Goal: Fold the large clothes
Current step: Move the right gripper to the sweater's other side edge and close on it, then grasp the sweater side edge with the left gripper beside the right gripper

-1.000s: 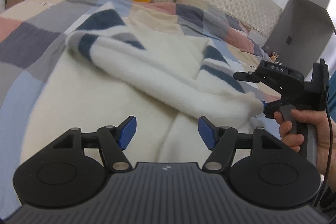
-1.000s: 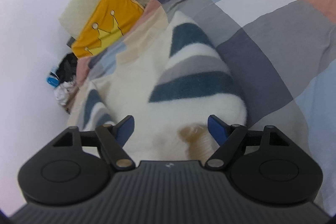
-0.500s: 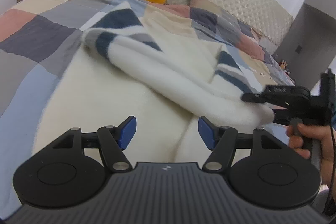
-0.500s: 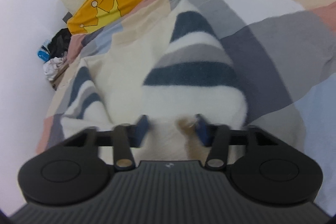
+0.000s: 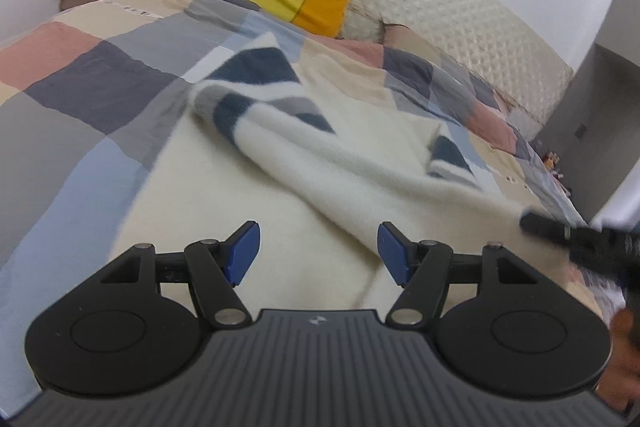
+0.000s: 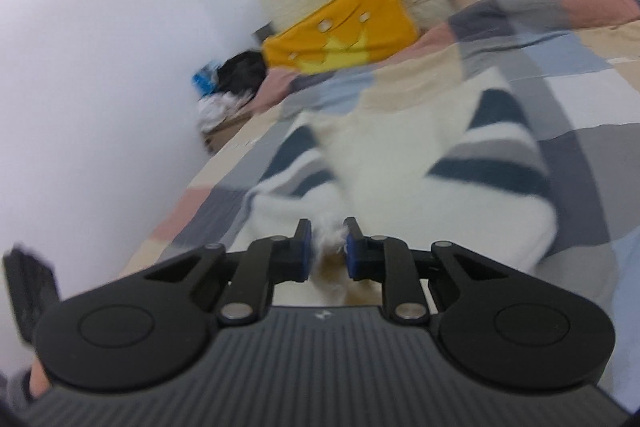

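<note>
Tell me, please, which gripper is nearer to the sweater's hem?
Right. The right gripper has just been closing and now pinches the hem of the cream sweater between its pads. The left gripper hovers open above the sweater's body, gripping nothing.

Even, soft indoor light in both views; no hard shadows, no glare; source not visible. White wall (image 6: 100, 47) washed to pale grey-violet, darkening toward corners. Left wrist view mostly sharp at centre; cream sweater (image 5: 328, 163) slightly soft, black right gripper (image 5: 532, 223) at right edge smeared by motion blur. Right wrist view blurred throughout: yellow crown pillow (image 6: 340, 35), patchwork quilt (image 6: 580, 75), sweater stripes streaked. Strong fisheye bending: quilted headboard (image 5: 440, 11) curves, corners vignetted.
</note>
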